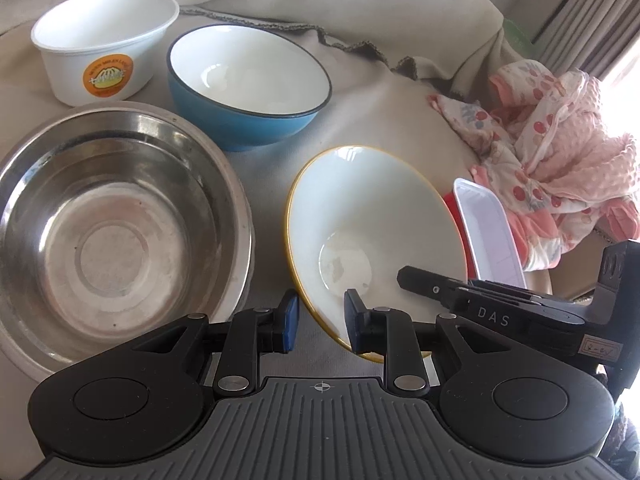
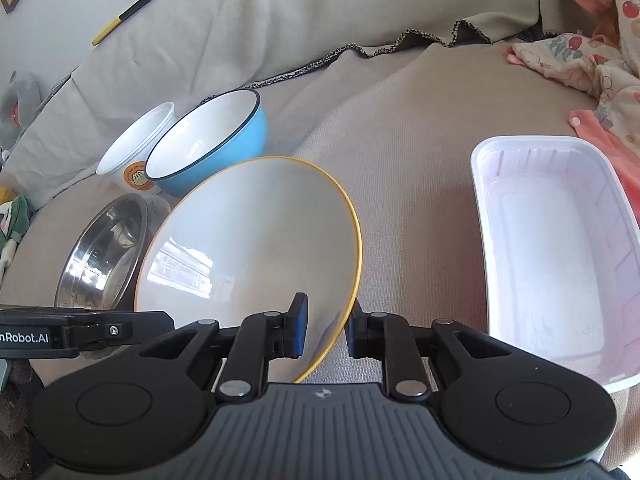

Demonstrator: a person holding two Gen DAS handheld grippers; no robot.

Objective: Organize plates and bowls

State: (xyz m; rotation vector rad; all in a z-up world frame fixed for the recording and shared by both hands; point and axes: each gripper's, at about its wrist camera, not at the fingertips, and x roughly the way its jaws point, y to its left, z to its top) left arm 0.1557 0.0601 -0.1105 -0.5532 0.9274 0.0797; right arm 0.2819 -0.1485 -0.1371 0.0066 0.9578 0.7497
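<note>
A white bowl with a yellow rim [image 1: 372, 216] [image 2: 256, 232] hangs tilted over the beige cover. My left gripper [image 1: 322, 320] is shut on its near rim, one pad outside and one inside. At the bowl's other side my right gripper [image 2: 326, 328] is shut on the rim as well; its black finger [image 1: 404, 276] shows over the bowl's inside in the left wrist view. A steel bowl [image 1: 120, 224] [image 2: 104, 256] sits left of it. Behind stand a blue bowl [image 1: 248, 68] [image 2: 208, 140] and a white paper tub [image 1: 104, 40] [image 2: 136, 148] with an orange sticker.
A white rectangular plastic tray [image 2: 552, 248] [image 1: 488, 224] lies to the right of the held bowl. Crumpled pink printed cloth [image 1: 552, 140] [image 2: 600, 60] is heaped beyond it. The beige cover [image 2: 400, 140] rises into a backrest behind the bowls.
</note>
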